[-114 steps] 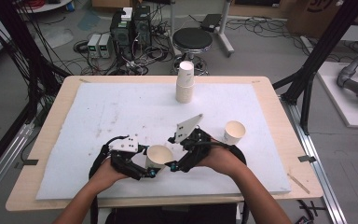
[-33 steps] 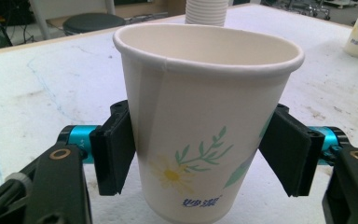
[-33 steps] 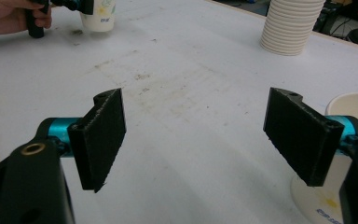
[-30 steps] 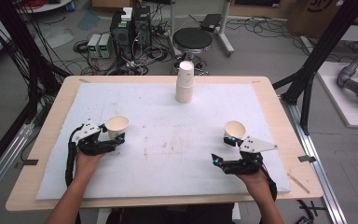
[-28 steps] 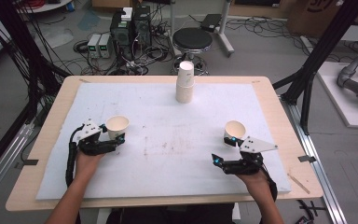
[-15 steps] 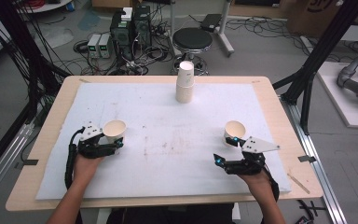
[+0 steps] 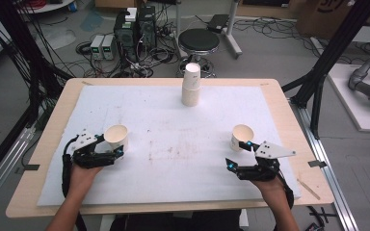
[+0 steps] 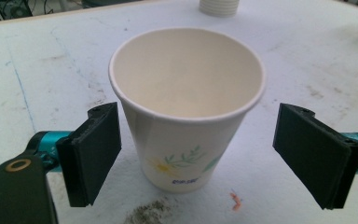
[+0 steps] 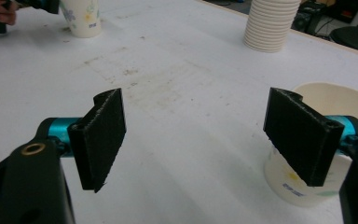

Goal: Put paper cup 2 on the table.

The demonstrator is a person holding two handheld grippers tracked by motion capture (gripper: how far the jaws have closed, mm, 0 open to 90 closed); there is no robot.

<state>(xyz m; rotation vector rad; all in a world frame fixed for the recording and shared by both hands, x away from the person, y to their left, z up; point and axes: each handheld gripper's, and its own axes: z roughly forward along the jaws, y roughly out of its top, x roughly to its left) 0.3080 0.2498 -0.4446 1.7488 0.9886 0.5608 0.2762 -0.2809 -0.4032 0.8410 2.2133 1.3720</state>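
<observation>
A white paper cup with a flower print [image 7: 116, 136] [image 8: 186, 107] stands upright on the white mat at the left. My left gripper [image 7: 112, 149] [image 8: 205, 154] is around it, and its jaws have just been opening. Both pads stand clear of the cup's sides. A second paper cup [image 7: 242, 136] [image 9: 286, 184] stands at the right. My right gripper [image 7: 236, 155] [image 9: 200, 140] is open just in front of it. That cup sits behind the right-hand jaw, not in the gap. A stack of cups [image 7: 191, 85] [image 9: 271, 23] stands at the mat's far middle.
The white mat [image 7: 173, 144] covers most of the wooden table [image 7: 48, 139] and is stained near its middle. Beyond the far edge are a black stool [image 7: 199, 41] and electronics with cables on the floor. Black frame posts flank the table.
The left hand carried its cup a little toward the front edge, then its jaws spread and let go; the cup now stands free. The right gripper and its cup stayed put.
</observation>
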